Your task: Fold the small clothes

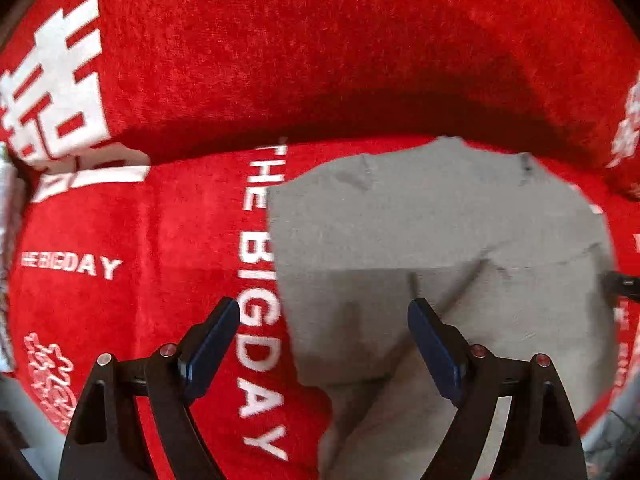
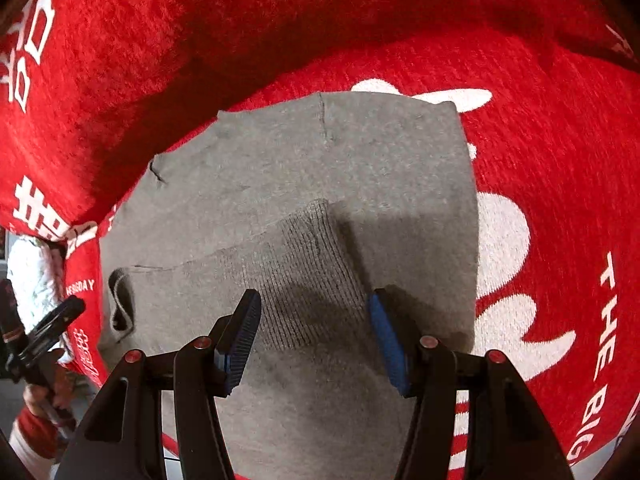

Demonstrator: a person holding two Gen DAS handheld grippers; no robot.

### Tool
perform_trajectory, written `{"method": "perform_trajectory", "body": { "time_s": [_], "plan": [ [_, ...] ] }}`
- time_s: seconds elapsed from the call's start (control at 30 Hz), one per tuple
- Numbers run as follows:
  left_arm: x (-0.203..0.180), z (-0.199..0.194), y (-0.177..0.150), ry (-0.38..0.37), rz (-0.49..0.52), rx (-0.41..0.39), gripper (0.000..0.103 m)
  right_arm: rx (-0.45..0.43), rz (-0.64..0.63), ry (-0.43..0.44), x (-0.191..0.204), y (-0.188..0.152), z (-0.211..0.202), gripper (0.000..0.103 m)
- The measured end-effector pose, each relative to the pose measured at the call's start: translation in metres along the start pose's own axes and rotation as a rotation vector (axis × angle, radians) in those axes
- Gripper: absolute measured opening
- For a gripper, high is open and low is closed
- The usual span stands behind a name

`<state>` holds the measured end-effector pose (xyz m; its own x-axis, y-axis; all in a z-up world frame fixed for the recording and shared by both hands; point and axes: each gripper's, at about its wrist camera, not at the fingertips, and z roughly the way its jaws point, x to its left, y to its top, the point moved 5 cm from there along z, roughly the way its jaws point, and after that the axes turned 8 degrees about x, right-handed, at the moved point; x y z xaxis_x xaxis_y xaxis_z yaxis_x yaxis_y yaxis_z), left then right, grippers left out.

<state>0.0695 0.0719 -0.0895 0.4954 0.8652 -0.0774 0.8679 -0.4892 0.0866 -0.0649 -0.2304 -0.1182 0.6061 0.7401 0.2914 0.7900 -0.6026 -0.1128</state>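
The grey knit garment (image 2: pixel 304 208) lies spread flat on the red blanket (image 2: pixel 540 128), its ribbed cuff (image 2: pixel 308 272) folded in across the body, the blanket's white "THE BIG DAY" lettering (image 1: pixel 260 300) just beside its edge. It looks soft, light and limp, likely to sag and slide on the plush pile, so an edge or the cuff seems the surest hold. Above the cuff, the right gripper (image 2: pixel 314 332) hangs partly spread, gripping nothing. Over the garment's lettering-side edge, the left gripper (image 1: pixel 324 344) stands wide and empty.
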Motion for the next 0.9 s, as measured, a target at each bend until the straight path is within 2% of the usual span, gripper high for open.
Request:
{"method": "perform_trajectory", "body": {
  "time_s": [0.07,0.17,0.23,0.33,0.43,0.5,0.53,0.57,0.6,0.63,0.67,0.7,0.73,0.83,0.9],
  "plan": [
    [-0.013,-0.001,-0.005,-0.066,0.048,0.027,0.087,0.007,0.005,-0.004,-0.001,0.001,0.003,0.061],
    [-0.048,-0.003,-0.014,-0.091,0.172,0.039,0.087,0.012,0.007,-0.005,-0.001,0.002,0.003,0.061],
    [-0.073,0.002,-0.026,-0.06,0.282,0.044,0.087,0.013,0.0,-0.009,0.0,0.002,0.003,0.061],
    [-0.101,0.025,-0.044,0.068,0.448,0.053,0.087,0.012,-0.014,-0.018,0.001,0.002,0.004,0.061],
    [-0.105,0.041,-0.039,0.097,0.436,0.062,0.087,0.012,-0.033,-0.033,0.002,0.004,0.005,0.061],
    [-0.099,0.046,-0.031,0.035,0.351,0.088,0.087,0.014,-0.042,-0.043,0.003,0.006,0.007,0.06],
    [-0.095,0.044,-0.026,0.01,0.303,0.086,0.083,0.019,-0.051,-0.059,0.005,0.006,0.008,0.054],
    [-0.093,0.043,-0.024,-0.008,0.285,0.084,0.075,0.024,-0.068,-0.08,0.006,0.005,0.008,0.041],
    [-0.092,0.041,-0.024,-0.053,0.273,0.094,0.055,0.027,-0.078,-0.099,0.007,0.006,0.009,0.034],
    [-0.092,0.04,-0.023,-0.093,0.257,0.106,0.04,0.024,-0.087,-0.109,0.007,0.005,0.007,0.016],
    [-0.09,0.038,-0.023,-0.124,0.234,0.114,0.036,0.023,-0.087,-0.078,0.007,0.003,0.004,0.008],
    [-0.089,0.034,-0.022,-0.153,0.221,0.111,0.022,0.017,-0.087,-0.068,0.006,0.0,0.001,0.008],
    [-0.088,0.032,-0.022,-0.176,0.213,0.109,0.013,0.009,-0.095,-0.063,0.007,-0.001,-0.002,0.008],
    [-0.073,0.021,-0.017,-0.274,0.132,0.093,0.013,-0.017,-0.121,-0.045,0.01,-0.005,-0.015,0.008],
    [-0.063,0.012,-0.013,-0.291,0.096,0.072,0.007,-0.043,-0.117,-0.033,0.011,-0.004,-0.025,0.008]
  ]
}}
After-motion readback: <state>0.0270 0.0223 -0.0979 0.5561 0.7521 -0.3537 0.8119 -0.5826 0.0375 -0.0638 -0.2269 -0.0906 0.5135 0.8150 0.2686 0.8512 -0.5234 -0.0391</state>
